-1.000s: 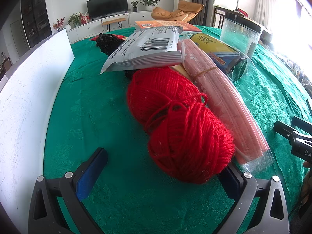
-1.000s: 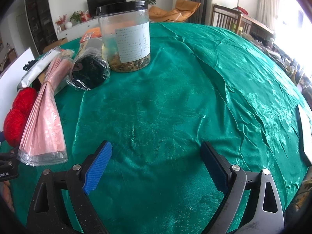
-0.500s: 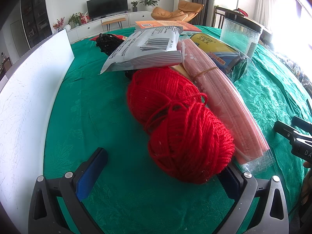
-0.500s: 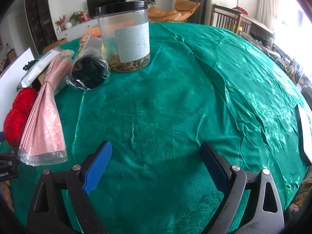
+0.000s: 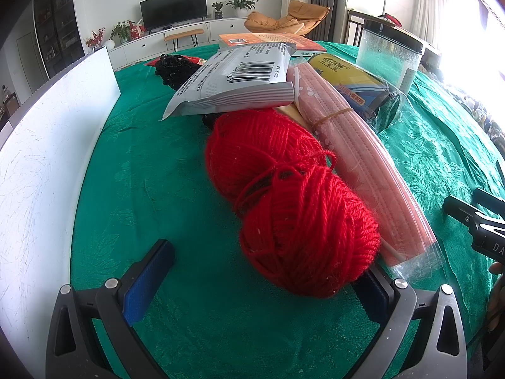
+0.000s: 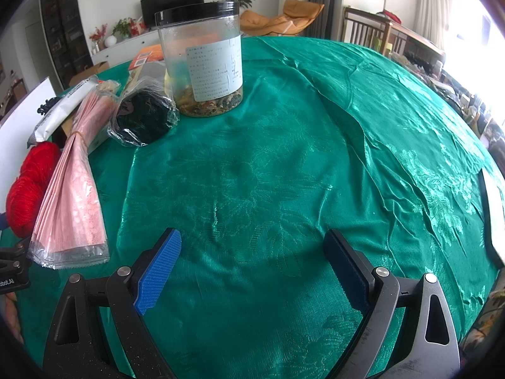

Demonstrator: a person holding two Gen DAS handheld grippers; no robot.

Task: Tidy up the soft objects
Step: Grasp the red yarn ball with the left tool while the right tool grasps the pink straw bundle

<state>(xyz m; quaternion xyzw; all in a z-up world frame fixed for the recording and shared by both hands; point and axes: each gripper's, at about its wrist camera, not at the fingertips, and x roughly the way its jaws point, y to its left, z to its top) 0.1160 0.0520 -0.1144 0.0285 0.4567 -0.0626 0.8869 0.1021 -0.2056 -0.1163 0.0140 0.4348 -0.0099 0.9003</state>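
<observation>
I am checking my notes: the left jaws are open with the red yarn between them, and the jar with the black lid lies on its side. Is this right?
Not quite. The jar stands upright on the green tablecloth, as the right wrist view shows. The rest holds: the left gripper is open around the red yarn.

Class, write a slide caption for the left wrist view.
Open left tongs reach toward red yarn on the green tablecloth.

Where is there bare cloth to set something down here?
Widest: right of the jar, ahead of the right gripper. Narrower: between the white board and red yarn. Crowded: yarn, pink packet, grey pouch piled together.
</observation>
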